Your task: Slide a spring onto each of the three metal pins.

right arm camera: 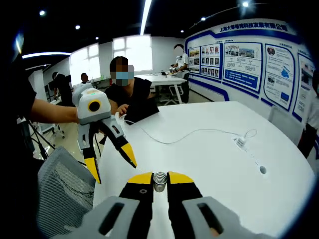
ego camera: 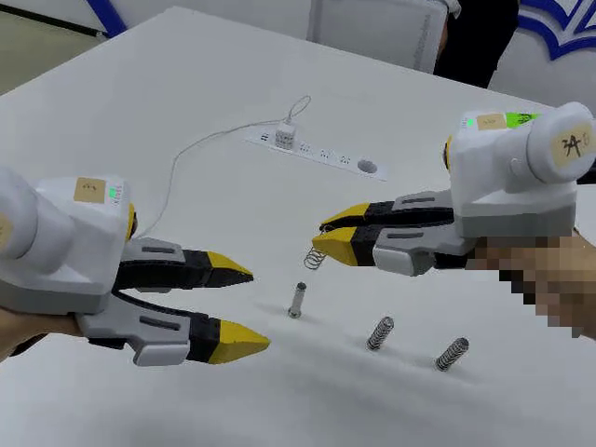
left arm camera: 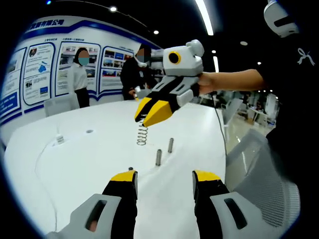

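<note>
— What sits on the white table (ego camera: 186, 93)?
— A power strip (ego camera: 317, 152) with a plug (ego camera: 286, 136) and white cable (ego camera: 200, 149). Nearer, a bare metal pin (ego camera: 297, 300), then a spring-covered pin (ego camera: 380, 332) and a second spring-covered pin (ego camera: 452, 354).

Big white rounded worktop (ego camera: 186, 84) in an open office. Blue-and-white display boards (right arm camera: 239, 59) run along the wall (right arm camera: 162, 50), long strip lights (right arm camera: 146, 15) glow on the dark ceiling (right arm camera: 99, 22), bright windows (right arm camera: 88, 62) at the back, grey mesh chair (right arm camera: 60, 184) nearby.
</note>
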`<action>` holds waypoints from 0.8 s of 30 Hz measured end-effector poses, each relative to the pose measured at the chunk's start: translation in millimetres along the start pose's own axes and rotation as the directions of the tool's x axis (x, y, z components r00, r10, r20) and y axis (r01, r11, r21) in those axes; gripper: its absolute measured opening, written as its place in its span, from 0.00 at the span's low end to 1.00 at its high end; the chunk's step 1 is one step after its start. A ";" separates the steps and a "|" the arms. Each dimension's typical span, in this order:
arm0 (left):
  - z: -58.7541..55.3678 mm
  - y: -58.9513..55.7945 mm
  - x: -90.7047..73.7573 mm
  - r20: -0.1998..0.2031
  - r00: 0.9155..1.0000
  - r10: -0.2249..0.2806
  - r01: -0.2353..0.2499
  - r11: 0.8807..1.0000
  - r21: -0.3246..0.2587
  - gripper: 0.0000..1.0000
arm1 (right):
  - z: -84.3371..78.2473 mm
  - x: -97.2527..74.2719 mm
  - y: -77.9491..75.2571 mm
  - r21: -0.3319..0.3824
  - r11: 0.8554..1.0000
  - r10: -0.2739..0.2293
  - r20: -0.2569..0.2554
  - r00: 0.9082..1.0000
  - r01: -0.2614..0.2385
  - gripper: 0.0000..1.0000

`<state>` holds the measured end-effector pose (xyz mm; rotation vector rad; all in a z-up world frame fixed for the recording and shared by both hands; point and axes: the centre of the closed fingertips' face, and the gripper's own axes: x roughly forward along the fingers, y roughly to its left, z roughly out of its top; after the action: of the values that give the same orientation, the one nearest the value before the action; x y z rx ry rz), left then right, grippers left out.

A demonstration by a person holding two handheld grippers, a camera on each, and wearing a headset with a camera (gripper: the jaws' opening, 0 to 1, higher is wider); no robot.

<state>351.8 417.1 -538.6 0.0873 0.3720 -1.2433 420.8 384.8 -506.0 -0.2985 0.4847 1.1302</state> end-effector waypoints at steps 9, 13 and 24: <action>-3.7 9.2 -3.2 0.002 0.999 0.046 -0.046 0.999 -0.014 0.62 | -15.0 16.7 -14.3 0.013 0.999 -0.034 -0.031 0.999 0.035 0.10; -5.9 13.4 -4.2 -0.002 0.998 0.066 -0.066 0.998 -0.020 0.70 | -22.9 25.6 -16.2 0.022 0.999 -0.031 -0.049 0.998 0.032 0.10; -7.4 21.6 -5.8 0.002 0.995 0.103 -0.103 0.994 -0.032 0.83 | -45.8 41.7 -23.2 0.015 0.999 -0.036 -0.105 0.994 0.038 0.10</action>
<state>368.8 431.4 -546.6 0.0765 0.3797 -1.1350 446.3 387.0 -567.0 -0.3516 0.5790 1.0776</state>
